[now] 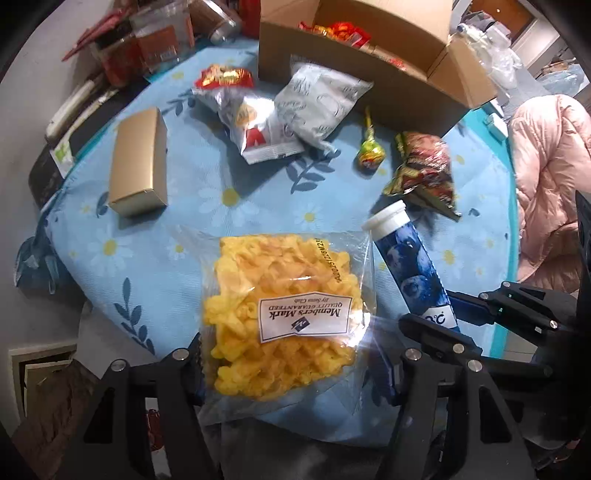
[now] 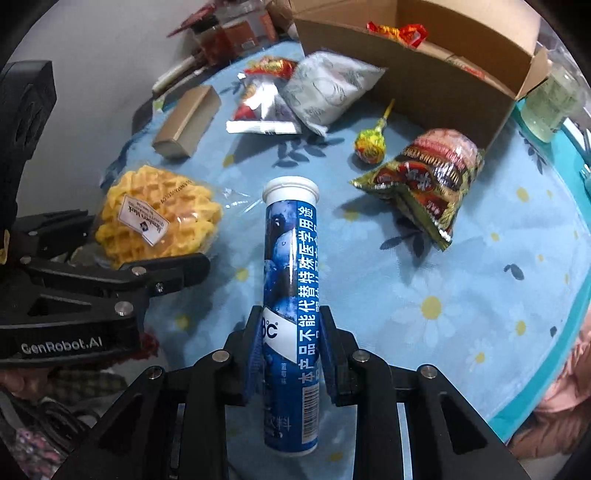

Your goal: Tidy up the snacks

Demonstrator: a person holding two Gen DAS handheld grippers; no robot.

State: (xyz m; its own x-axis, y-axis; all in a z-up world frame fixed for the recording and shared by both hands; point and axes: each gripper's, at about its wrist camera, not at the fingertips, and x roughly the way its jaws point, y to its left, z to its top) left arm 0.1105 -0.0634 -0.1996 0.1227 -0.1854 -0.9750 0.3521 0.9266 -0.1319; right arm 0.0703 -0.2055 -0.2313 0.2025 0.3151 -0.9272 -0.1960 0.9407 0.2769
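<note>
The right claw (image 2: 290,332) grips the blue tube (image 2: 290,295) low over the counter (image 2: 461,295); the left claw (image 1: 295,354) stands spread around the waffle bag (image 1: 284,314); the cardboard box (image 2: 424,85) holds few snacks, so I judge most sorting remains.

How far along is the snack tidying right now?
Early on. A few red-wrapped snacks already sit in the cardboard box. The right gripper is shut on the blue tube, and the left gripper straddles the waffle bag. The gold box, lollipop and other packets remain on the table.
</note>
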